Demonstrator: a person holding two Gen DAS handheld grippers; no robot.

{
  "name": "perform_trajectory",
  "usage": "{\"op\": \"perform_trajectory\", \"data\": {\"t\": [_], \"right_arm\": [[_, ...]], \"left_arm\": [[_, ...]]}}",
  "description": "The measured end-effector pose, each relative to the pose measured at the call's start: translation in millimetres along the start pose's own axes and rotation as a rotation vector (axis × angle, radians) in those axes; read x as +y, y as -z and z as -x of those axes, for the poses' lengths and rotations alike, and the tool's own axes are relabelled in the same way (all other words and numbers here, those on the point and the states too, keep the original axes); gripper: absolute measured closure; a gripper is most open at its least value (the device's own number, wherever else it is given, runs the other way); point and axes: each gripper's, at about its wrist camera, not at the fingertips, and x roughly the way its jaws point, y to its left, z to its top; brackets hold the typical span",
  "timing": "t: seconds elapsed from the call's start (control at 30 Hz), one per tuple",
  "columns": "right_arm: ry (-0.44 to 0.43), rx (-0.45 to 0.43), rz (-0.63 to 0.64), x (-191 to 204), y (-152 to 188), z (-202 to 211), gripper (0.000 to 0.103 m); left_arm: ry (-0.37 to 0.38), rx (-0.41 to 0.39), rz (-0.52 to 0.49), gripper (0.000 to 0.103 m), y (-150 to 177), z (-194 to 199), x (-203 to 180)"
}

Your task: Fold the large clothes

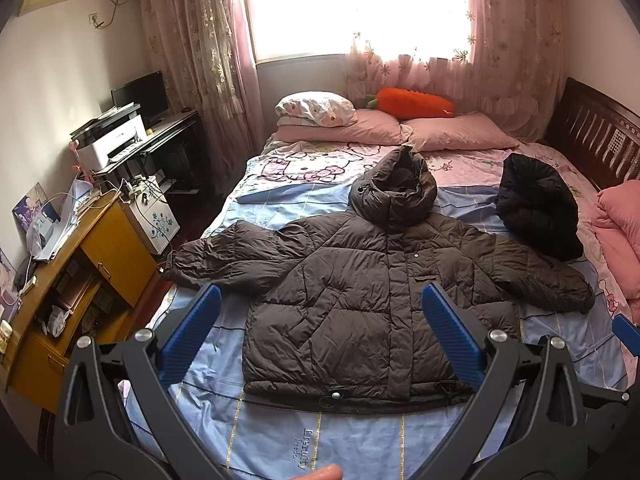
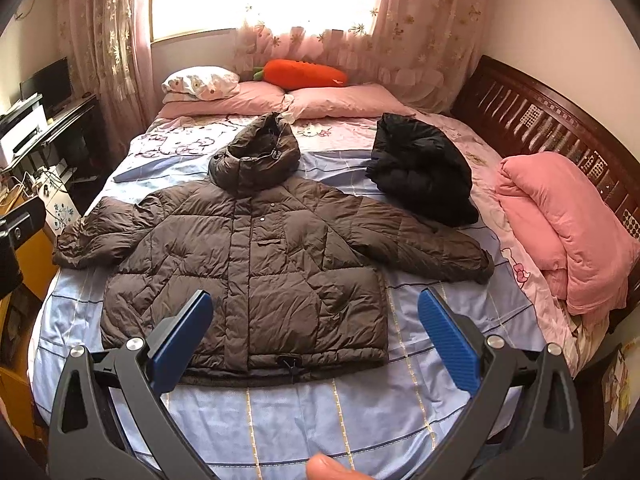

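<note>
Both grippers, left (image 1: 320, 332) and right (image 2: 316, 330), hover jaws released above the brown jacket (image 2: 260, 264) spread flat on the bed (image 2: 280, 420).

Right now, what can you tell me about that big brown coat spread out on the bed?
The brown puffer jacket lies flat, front up, on the blue striped bedsheet, both sleeves stretched sideways and the hood pointing toward the pillows. It looks like quilted, slightly shiny, padded fabric, closed down the front with snap buttons, and has a drawstring toggle at the hem. Its right sleeve reaches the black jacket. Neither claw touches it.
</note>
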Motion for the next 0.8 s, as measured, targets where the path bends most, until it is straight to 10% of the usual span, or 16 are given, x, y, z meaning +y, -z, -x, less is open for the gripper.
{"op": "perform_trajectory", "data": {"t": [0.8], "right_arm": [[-0.004, -0.002, 0.013, 6.3, 0.1, 2.4, 0.001]], "left_arm": [[0.004, 0.001, 0.002, 0.002, 0.9, 1.0, 3.8]]}}
